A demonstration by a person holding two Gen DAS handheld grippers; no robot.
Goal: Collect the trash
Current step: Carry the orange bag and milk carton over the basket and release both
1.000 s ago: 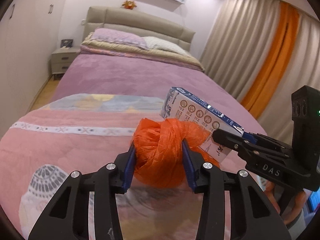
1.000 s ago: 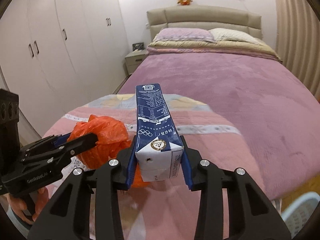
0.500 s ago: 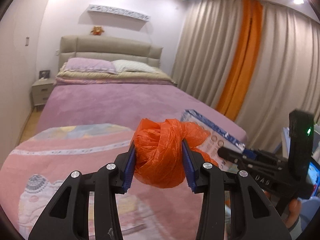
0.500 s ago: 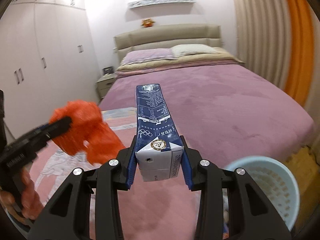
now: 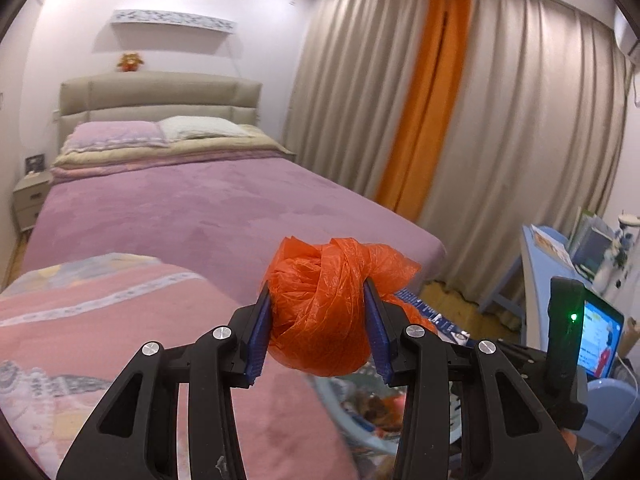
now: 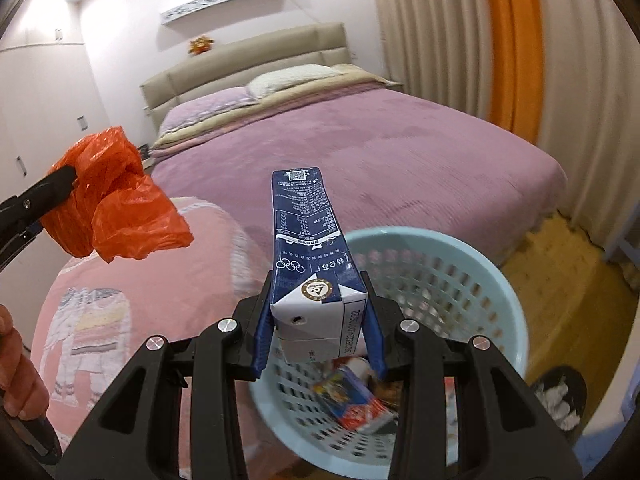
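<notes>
Between the jaws of the right gripper point(image 6: 318, 322), clamped: a tall blue-and-white milk carton point(image 6: 310, 248), held by its lower end, long axis pointing forward past the fingertips. Below and just beyond those jaws, the pale blue basket point(image 6: 500, 280), with wrappers already at the bottom. Between the jaws of the left gripper point(image 5: 318, 320), squeezed tight: a knotted orange plastic bag point(image 5: 324, 300), bulging above and below the pads, one loose flap trailing off to the right.

Likely trouble from here: carton gripped near one end only, so could tip forward on release, strike the far rim and bounce to the floor instead of dropping in. Bag light and clingy; might stick to a pad when let go, or drift sideways and land on the pink blanket point(image 6: 132, 280) beside the basket. Left jaws seemingly over the basket's near edge, not its middle, in the left wrist view; risky release point. Crowding too: both tools close together over one opening, a collision possible.
</notes>
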